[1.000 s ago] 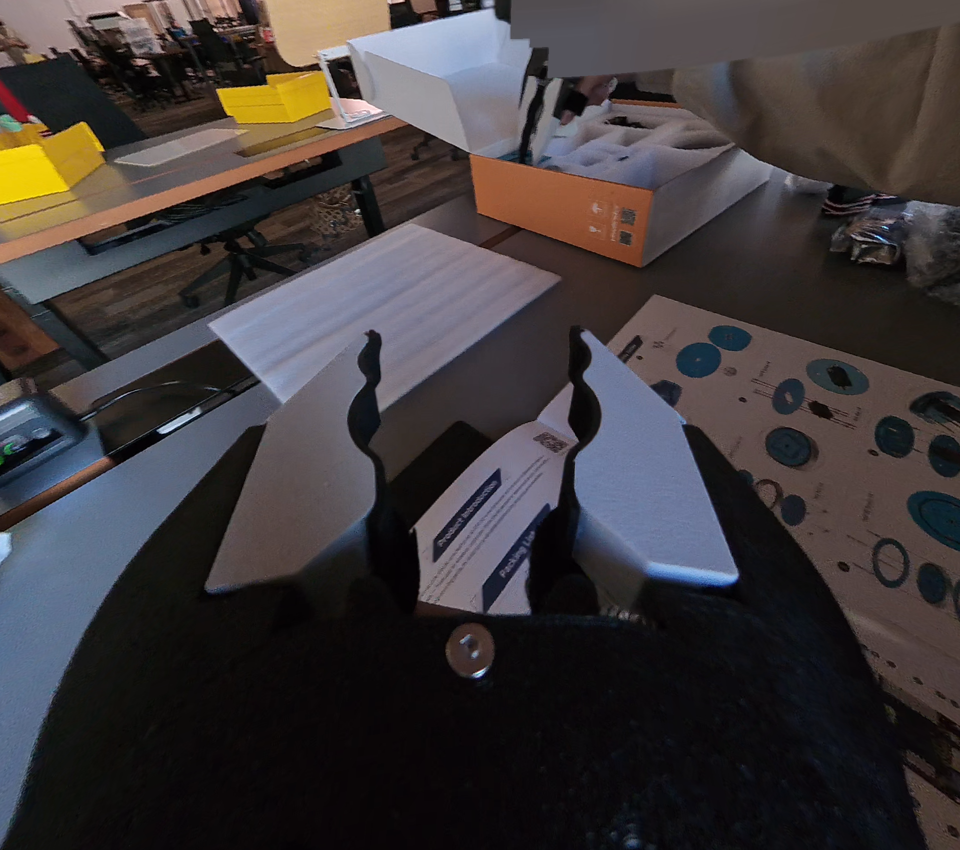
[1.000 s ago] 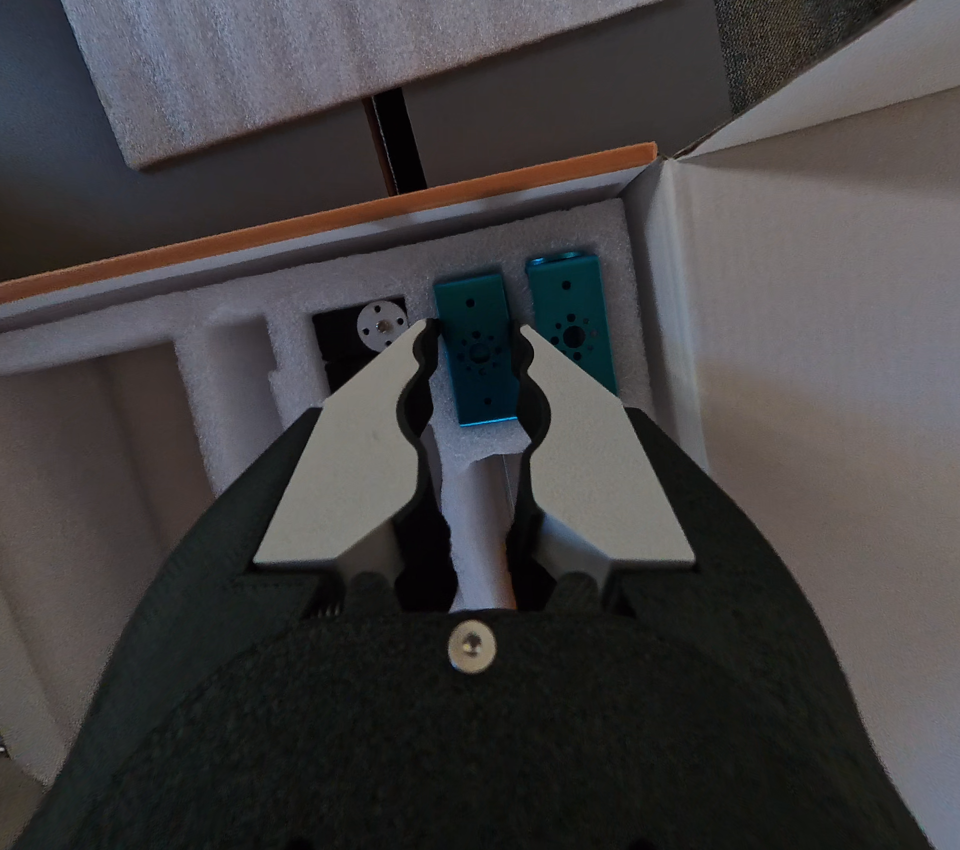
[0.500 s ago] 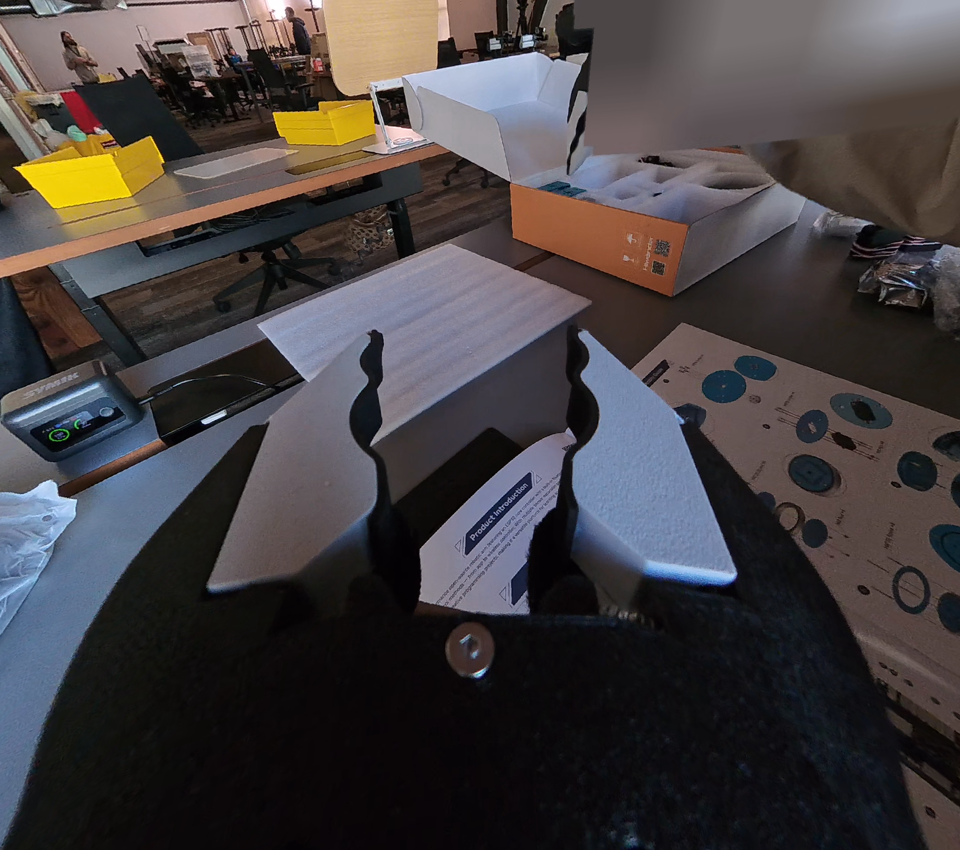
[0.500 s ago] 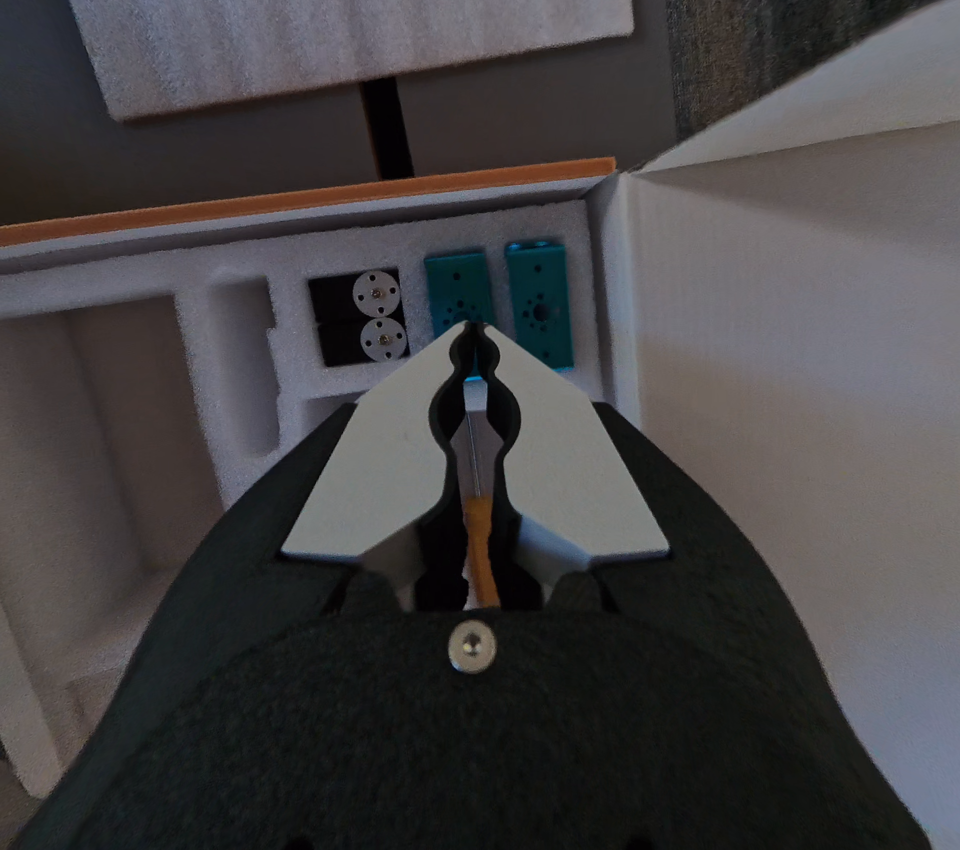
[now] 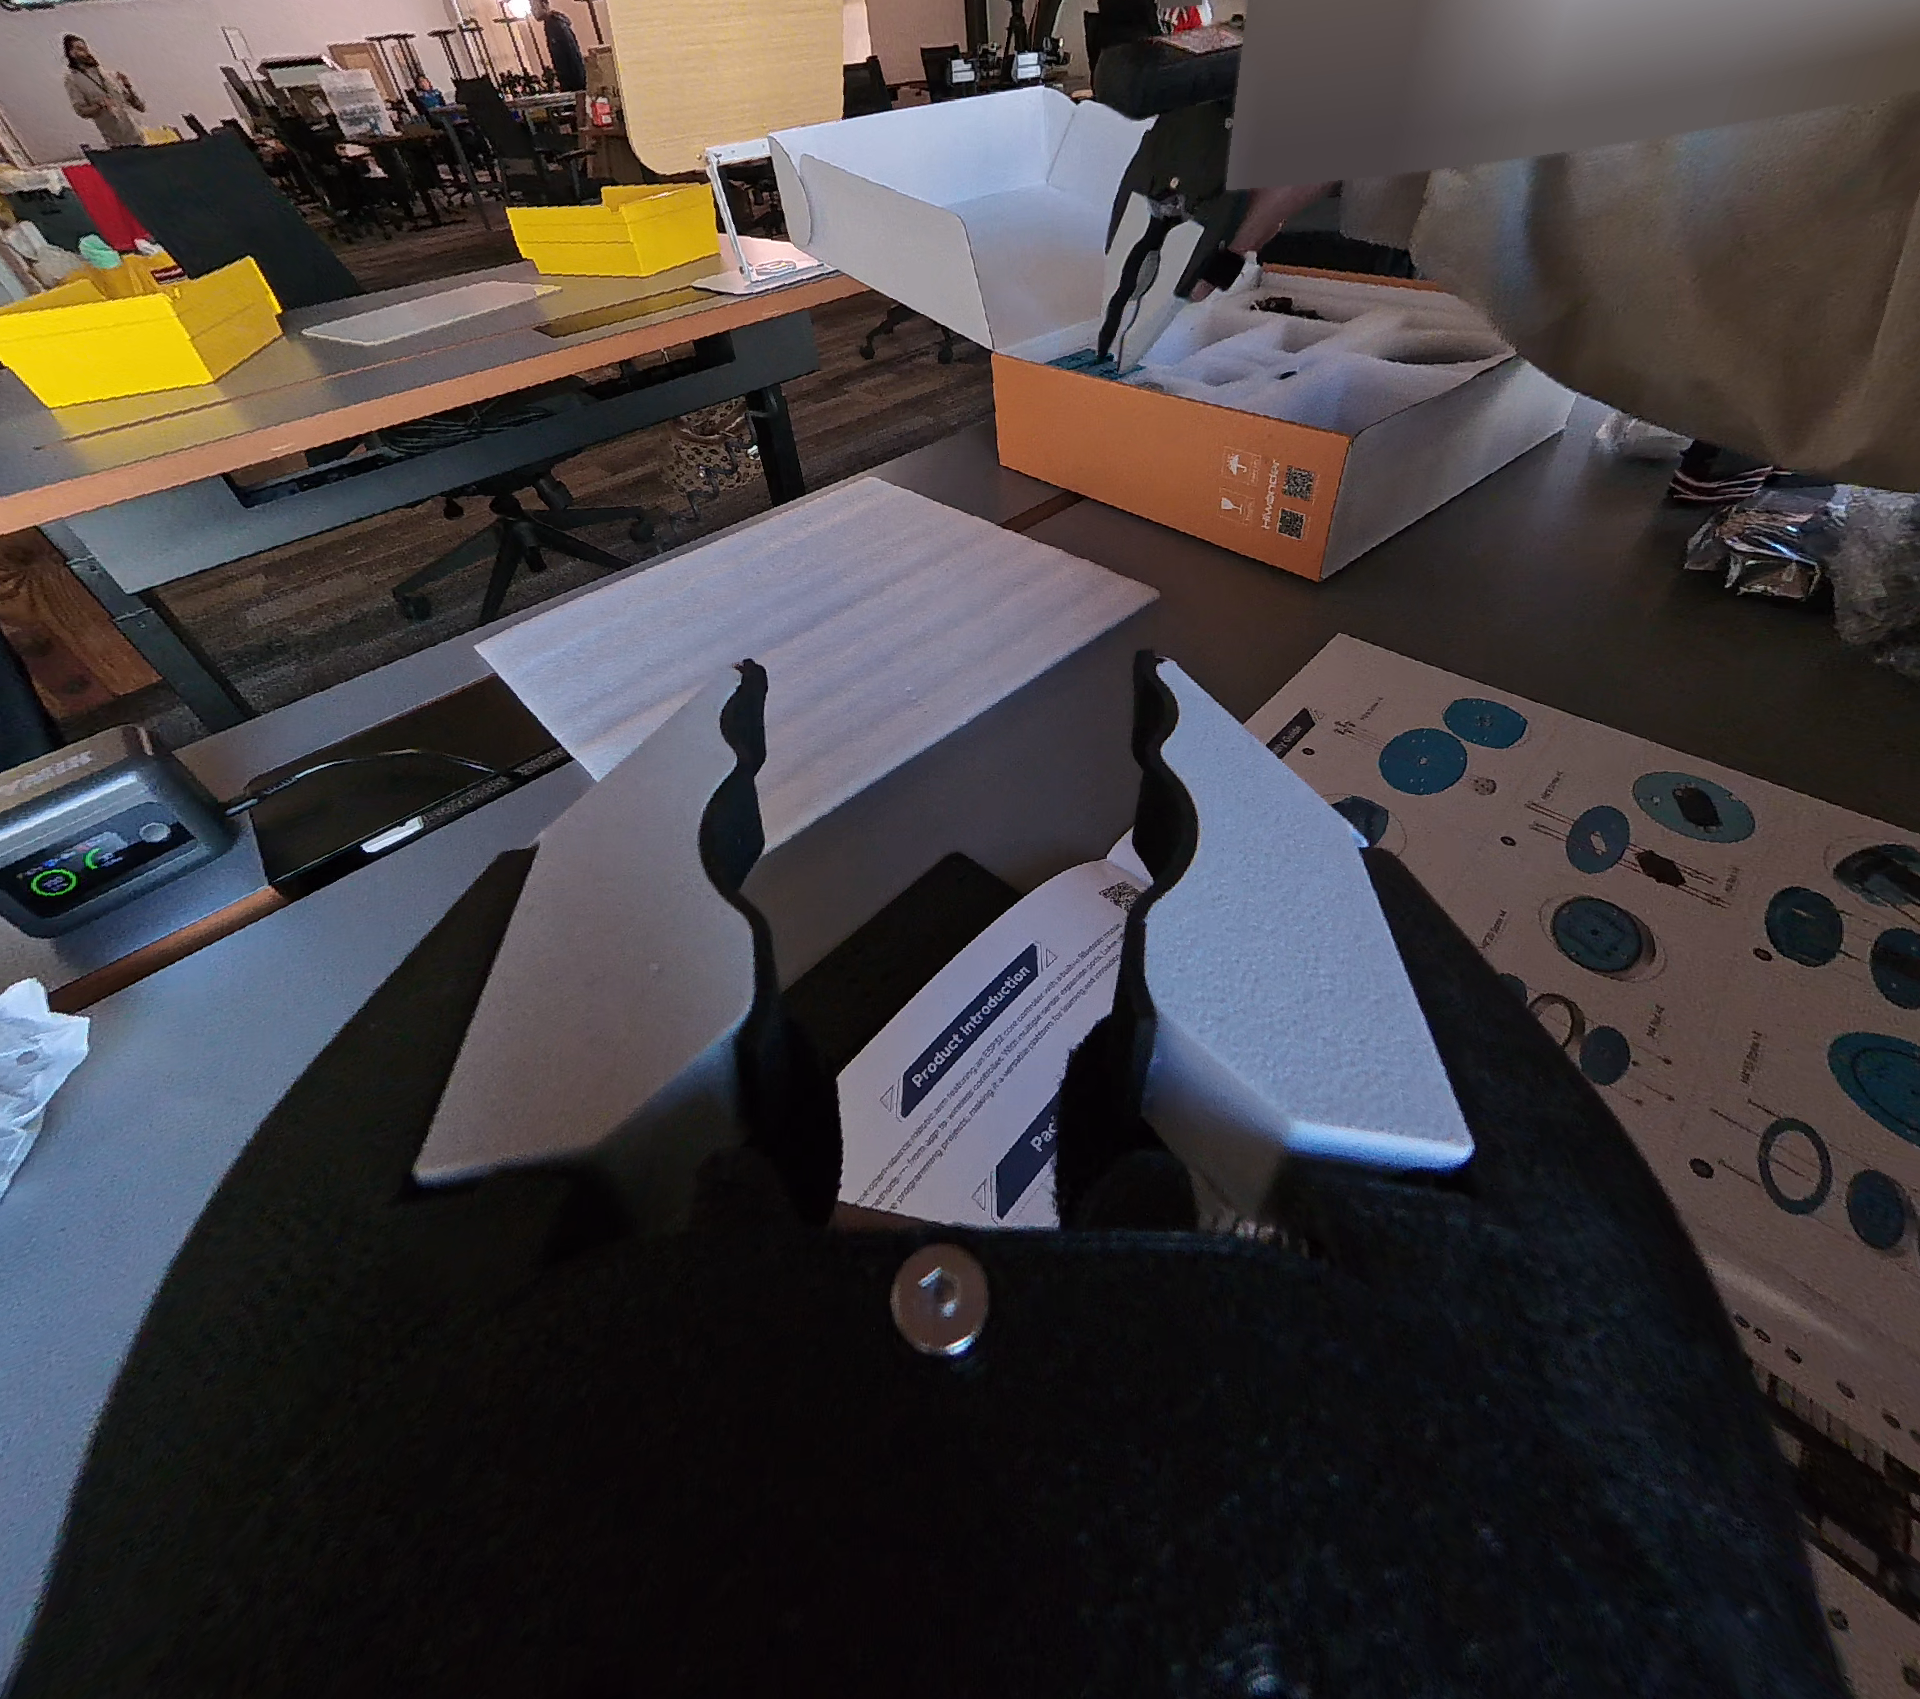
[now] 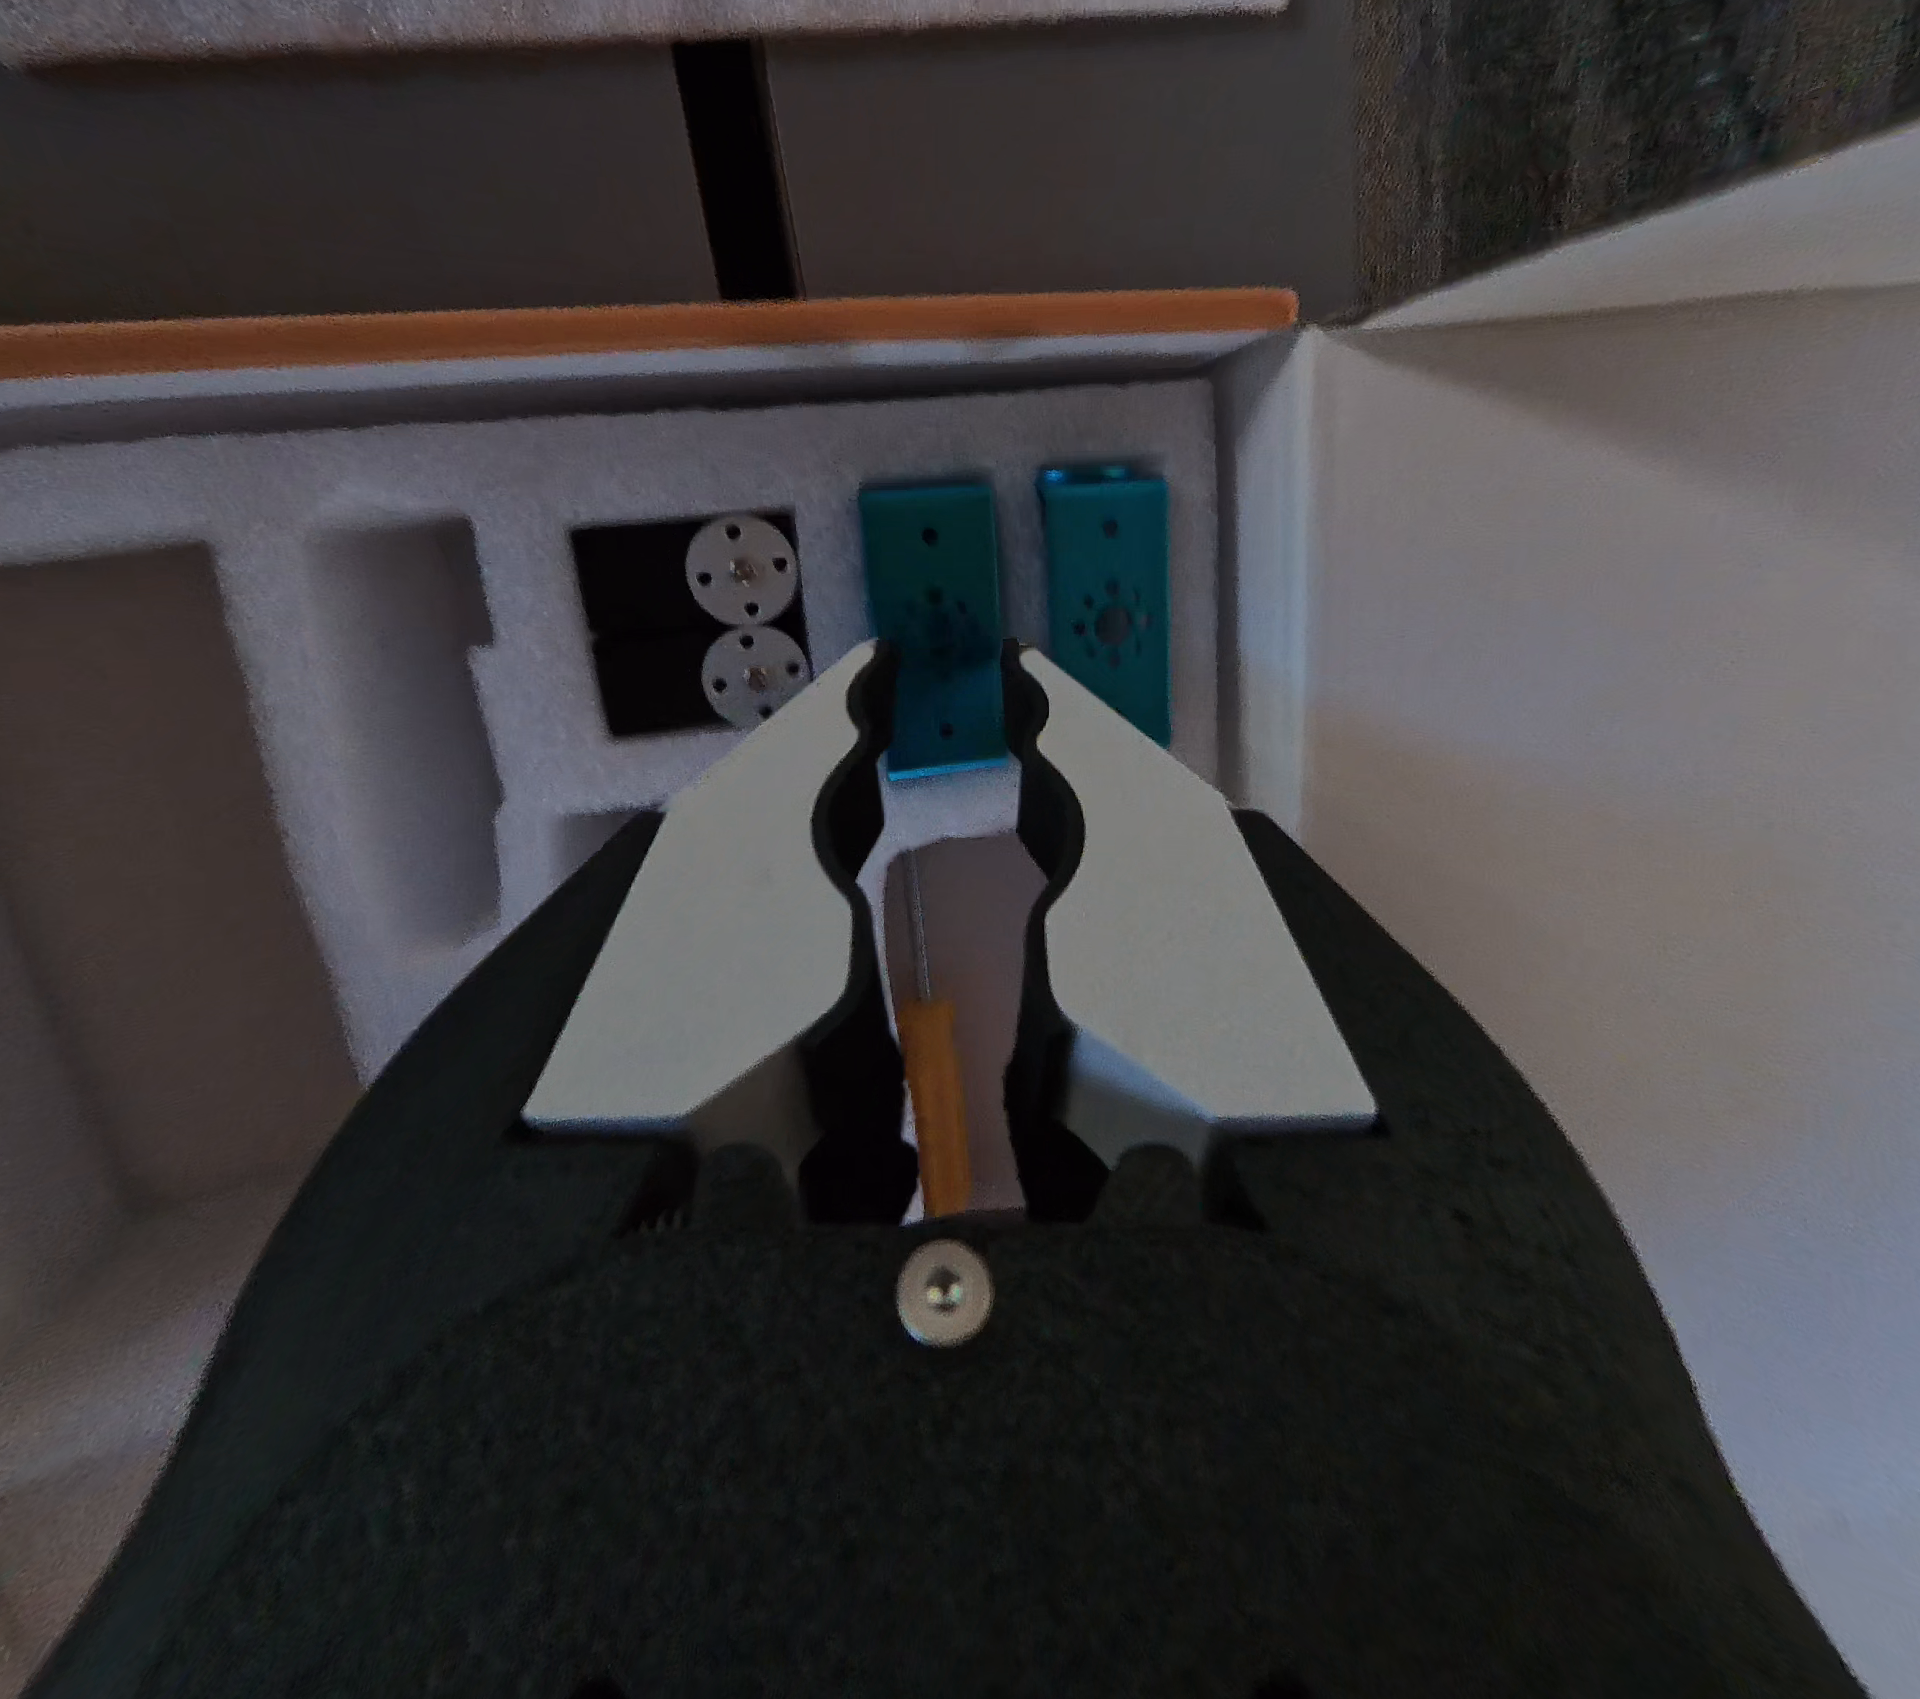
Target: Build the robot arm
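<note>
My right gripper (image 6: 953, 652) is inside an open orange box (image 6: 644, 319) with a white foam insert (image 6: 416, 465). Its jaws stand a little apart over the near end of the left of two teal metal brackets (image 6: 930, 569). I cannot tell whether they touch it. An orange-handled screwdriver (image 6: 935, 1099) lies in a foam slot below the jaws. Two black servos with silver discs (image 6: 743, 631) sit left of the brackets. My left gripper (image 5: 945, 667) is open and empty above a printed leaflet (image 5: 977, 1047). The right gripper also shows in the left wrist view (image 5: 1117, 345), far ahead.
A white foam sheet (image 5: 831, 610) lies ahead of the left gripper. A parts card with teal pieces (image 5: 1662, 870) lies at right. A grey device with a screen (image 5: 94, 839) and a black phone (image 5: 384, 808) are at left. The box lid (image 6: 1610, 714) stands open. Plastic bags (image 5: 1808, 548) lie far right. Across from one pair of fingers to the other is roughly 50 cm.
The right gripper was shut half a second ago; its jaws have parted and it has moved closer to the left teal bracket. The left gripper has tilted up slightly, still open.
</note>
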Motion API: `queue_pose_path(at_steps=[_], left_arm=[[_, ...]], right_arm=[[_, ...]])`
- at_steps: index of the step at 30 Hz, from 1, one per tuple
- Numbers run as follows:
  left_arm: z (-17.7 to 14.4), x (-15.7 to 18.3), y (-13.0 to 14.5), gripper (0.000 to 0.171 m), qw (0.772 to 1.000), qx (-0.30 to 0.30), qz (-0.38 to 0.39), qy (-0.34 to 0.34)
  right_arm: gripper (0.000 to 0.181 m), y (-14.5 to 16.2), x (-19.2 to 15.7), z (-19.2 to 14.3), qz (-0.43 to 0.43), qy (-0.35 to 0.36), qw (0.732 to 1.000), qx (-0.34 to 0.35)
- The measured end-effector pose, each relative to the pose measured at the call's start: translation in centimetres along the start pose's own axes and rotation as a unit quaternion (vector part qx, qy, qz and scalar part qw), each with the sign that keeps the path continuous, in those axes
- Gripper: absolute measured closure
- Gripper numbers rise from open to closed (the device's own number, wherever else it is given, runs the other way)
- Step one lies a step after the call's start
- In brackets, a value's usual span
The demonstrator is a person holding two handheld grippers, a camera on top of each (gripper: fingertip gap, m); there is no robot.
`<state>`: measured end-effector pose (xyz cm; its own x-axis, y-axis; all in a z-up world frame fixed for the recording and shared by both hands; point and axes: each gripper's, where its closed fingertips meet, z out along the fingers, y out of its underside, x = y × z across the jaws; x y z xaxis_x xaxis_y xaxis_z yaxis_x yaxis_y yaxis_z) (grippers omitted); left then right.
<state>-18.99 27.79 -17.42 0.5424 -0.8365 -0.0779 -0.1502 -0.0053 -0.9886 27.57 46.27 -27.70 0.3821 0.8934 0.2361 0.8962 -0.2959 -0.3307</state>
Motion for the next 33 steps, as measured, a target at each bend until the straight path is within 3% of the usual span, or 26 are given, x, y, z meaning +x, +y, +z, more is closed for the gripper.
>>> queue_pose_path(at_steps=[7,12,15,22,24,27,33], left_arm=[[-0.1,0.0,-0.1,0.101,1.0,0.002,-0.001,0.0],[0.0,0.3,-0.1,0.101,1.0,0.0,0.006,0.001],[0.1,0.5,-0.1,0.101,1.0,0.0,0.009,0.001],[0.0,0.8,-0.5,0.101,1.0,0.005,0.022,-0.003],[0.1,0.7,-0.5,0.101,1.0,0.003,0.028,-0.008],[0.2,0.6,-0.2,0.101,1.0,-0.001,0.028,-0.009],[0.3,0.6,0.0,0.101,1.0,-0.004,0.026,-0.007]], right_arm=[[0.155,0.1,-0.2,0.4,0.015,-0.021,1.0,-0.015],[0.156,0.0,-0.1,1.0,-0.067,0.032,0.995,-0.066],[0.156,0.0,0.0,1.0,-0.067,0.05,0.993,-0.082],[0.158,0.1,0.0,0.8,-0.04,0.128,0.989,-0.054],[0.172,-0.1,-0.3,0.6,-0.103,0.178,0.976,-0.07],[0.173,-0.3,0.2,0.5,-0.128,0.25,0.957,-0.068],[0.175,-0.8,0.5,0.2,-0.071,0.25,0.966,0.0]])
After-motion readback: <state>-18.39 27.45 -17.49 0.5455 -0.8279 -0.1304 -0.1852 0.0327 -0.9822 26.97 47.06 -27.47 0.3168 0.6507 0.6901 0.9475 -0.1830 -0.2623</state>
